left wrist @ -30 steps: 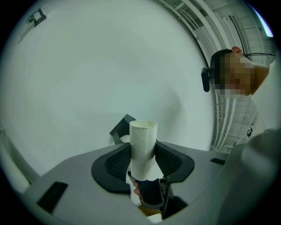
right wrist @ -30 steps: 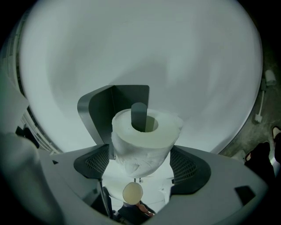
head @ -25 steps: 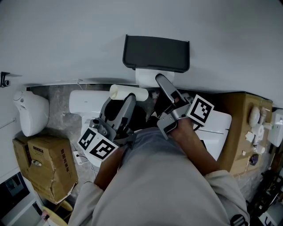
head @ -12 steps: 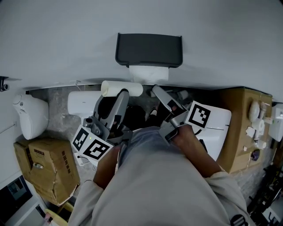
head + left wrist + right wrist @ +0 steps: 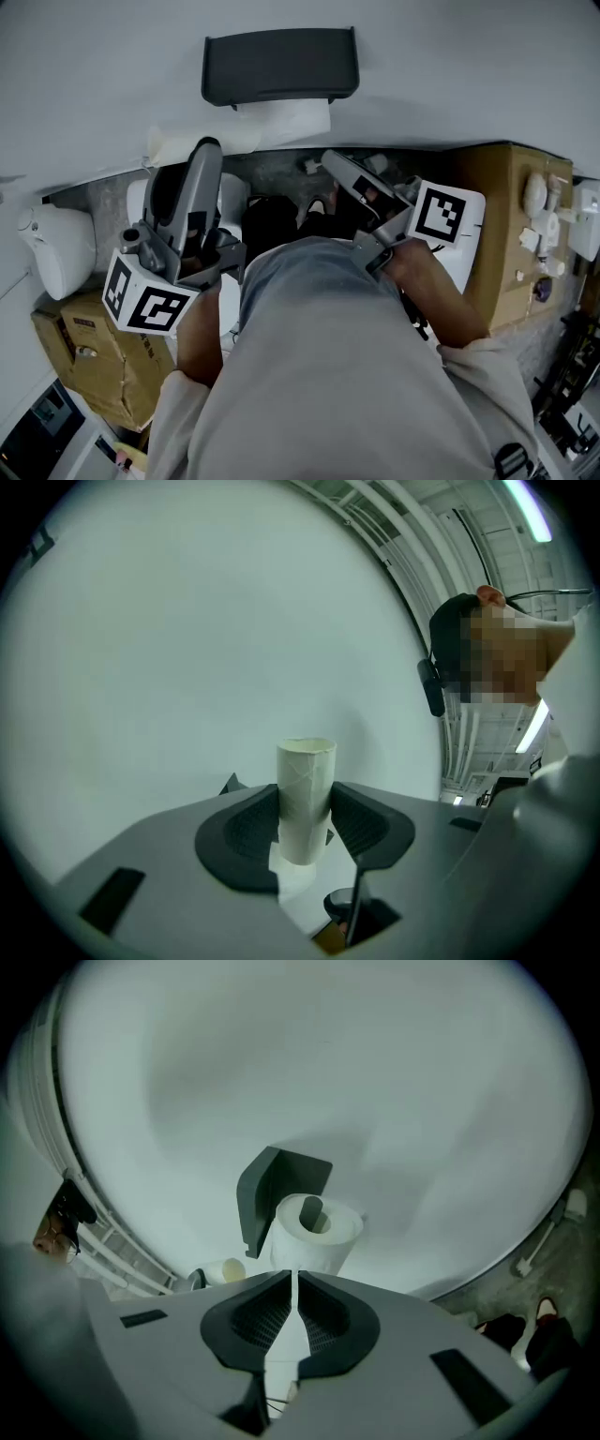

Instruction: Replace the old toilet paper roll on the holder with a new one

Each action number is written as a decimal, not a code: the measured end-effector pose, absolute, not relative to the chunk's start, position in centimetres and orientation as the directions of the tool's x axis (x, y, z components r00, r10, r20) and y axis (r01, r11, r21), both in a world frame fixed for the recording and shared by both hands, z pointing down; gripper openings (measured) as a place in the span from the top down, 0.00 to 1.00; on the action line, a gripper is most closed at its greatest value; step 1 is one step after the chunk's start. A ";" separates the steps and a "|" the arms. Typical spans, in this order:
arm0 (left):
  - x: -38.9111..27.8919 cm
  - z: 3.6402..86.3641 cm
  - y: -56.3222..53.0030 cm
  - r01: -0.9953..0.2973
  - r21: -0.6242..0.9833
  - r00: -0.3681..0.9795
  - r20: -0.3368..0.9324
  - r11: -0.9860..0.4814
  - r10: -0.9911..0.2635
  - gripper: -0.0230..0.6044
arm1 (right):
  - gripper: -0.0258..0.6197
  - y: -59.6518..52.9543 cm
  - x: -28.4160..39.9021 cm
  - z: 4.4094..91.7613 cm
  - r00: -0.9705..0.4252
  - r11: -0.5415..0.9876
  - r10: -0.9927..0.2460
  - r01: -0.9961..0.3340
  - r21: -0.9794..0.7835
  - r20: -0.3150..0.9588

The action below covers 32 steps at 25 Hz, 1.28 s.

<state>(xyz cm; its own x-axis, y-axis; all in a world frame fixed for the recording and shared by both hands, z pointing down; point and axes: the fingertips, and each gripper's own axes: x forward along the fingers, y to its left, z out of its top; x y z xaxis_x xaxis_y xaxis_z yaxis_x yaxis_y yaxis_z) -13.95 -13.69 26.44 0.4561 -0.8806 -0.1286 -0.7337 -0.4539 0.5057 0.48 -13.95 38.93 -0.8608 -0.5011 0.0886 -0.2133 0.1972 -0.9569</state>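
A dark holder (image 5: 279, 66) is fixed to the white wall, with a full white roll (image 5: 286, 117) under it. In the right gripper view the same roll (image 5: 314, 1232) sits on the holder (image 5: 277, 1190), straight ahead of my right gripper (image 5: 295, 1274). That gripper's jaws have just been closing and now stand shut, with only a thin white slit between the pads and nothing that I can make out held there. My right gripper (image 5: 328, 159) is low and right of the roll. My left gripper (image 5: 305, 794) is shut on the bare cardboard tube (image 5: 306, 761), held up left of the holder (image 5: 173, 145).
A white toilet tank (image 5: 141, 202) and a white fixture (image 5: 42, 244) stand below the wall at left. Cardboard boxes are at lower left (image 5: 89, 347) and at right (image 5: 506, 216). The person's grey-clad lap (image 5: 319, 356) fills the lower middle.
The left gripper has risen with the cardboard tube, up and to the left. The right gripper has drawn away from the roll on the holder.
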 end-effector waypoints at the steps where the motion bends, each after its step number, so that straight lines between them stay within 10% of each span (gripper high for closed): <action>1: -14.3 26.0 -13.8 -0.739 0.495 0.456 -0.132 -0.458 -0.880 0.69 | 0.90 -13.9 0.5 38.7 -0.866 0.210 -0.491 -0.217 -0.953 0.089; 32: -15.8 20.1 -20.9 -0.812 0.200 0.560 0.005 -0.548 -0.828 0.69 | 0.93 -14.5 -0.9 35.1 -0.890 0.380 -0.453 -0.235 -0.895 0.042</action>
<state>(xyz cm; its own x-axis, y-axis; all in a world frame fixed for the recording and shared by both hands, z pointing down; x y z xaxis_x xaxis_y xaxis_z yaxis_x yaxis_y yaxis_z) -15.78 -20.87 20.07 0.5601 -0.8284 0.0053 -0.8122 -0.5479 0.2005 -0.89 -14.46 35.12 -0.8905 -0.4531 0.0419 -0.2353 0.3797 -0.8947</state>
